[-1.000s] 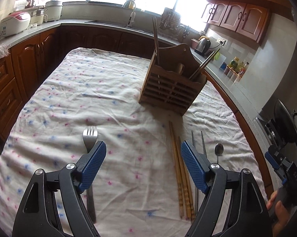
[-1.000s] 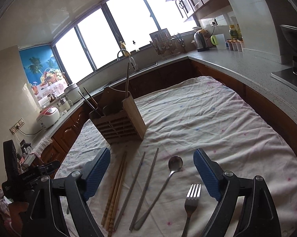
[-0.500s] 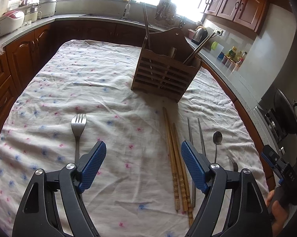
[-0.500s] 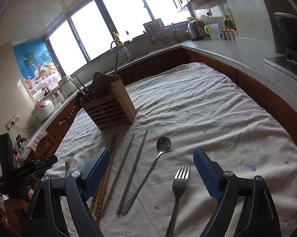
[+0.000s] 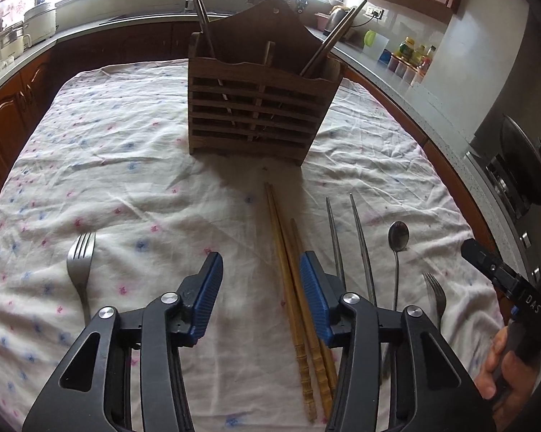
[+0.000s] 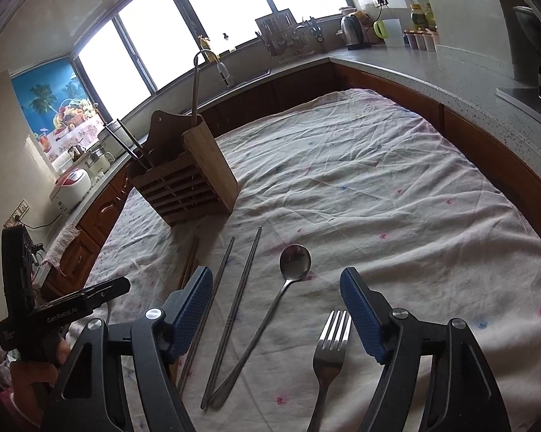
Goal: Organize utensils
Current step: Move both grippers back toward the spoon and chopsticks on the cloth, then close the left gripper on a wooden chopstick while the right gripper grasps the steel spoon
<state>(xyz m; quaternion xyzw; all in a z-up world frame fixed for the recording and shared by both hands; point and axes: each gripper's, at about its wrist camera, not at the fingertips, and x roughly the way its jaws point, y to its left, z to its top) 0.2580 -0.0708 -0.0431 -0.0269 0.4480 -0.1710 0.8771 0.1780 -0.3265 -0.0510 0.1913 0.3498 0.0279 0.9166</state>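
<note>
Above the cloth [image 5: 133,165], both tongs, left [image 5: 259,288] and right [image 6: 275,309], gape empty, jaws just narrowing.

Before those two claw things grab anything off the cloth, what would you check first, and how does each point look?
1. Left gripper empty, jaws just closing: ok.
2. Wooden chopsticks between its jaws: ok.
3. Right gripper empty, jaws just closing: ok.
4. Spoon and fork both lie between its jaws, target unclear: not ok.
5. Wooden holder upright: ok.
6. Free room inside holder: cannot tell.
</note>
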